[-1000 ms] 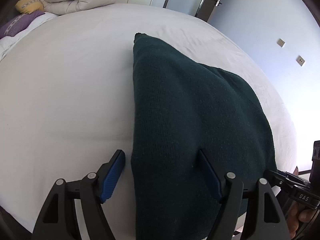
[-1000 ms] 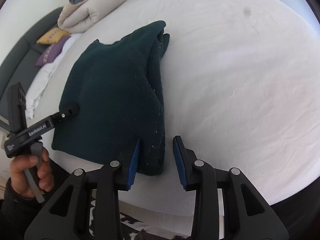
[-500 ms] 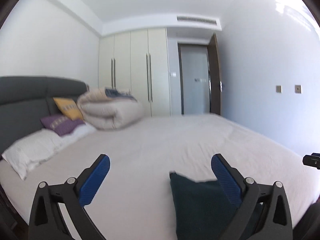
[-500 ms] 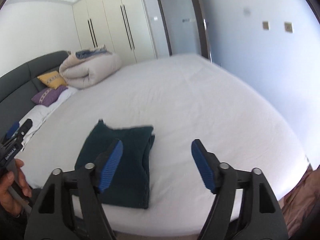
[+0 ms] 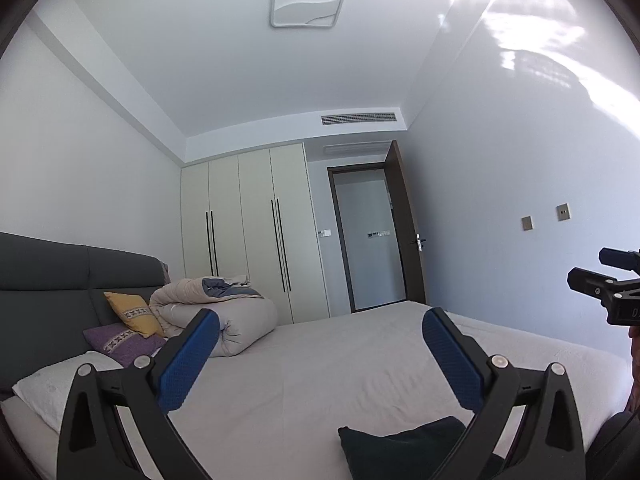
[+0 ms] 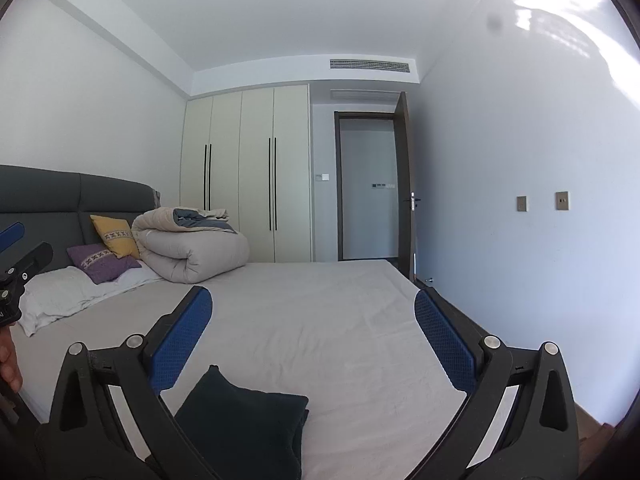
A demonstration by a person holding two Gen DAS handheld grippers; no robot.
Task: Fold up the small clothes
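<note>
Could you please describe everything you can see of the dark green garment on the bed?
The dark green garment looks like a thick knit, folded into a compact rectangle with stacked layers showing along its right edge. It lies flat on the white bed sheet near the bed's front edge, with one far corner slightly peaked. Nothing grips or touches it apart from the sheet. Its near part is hidden behind the gripper frames.

bed [image 6: 320, 320] | on it: folded dark garment [image 6: 244, 420], rolled duvet [image 6: 192, 256], pillows [image 6: 104, 260], possibly three

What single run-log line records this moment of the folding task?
stage: fold done, released | left tool: open, empty | right tool: open, empty, just opened | dark green sweater: folded, on bed
</note>
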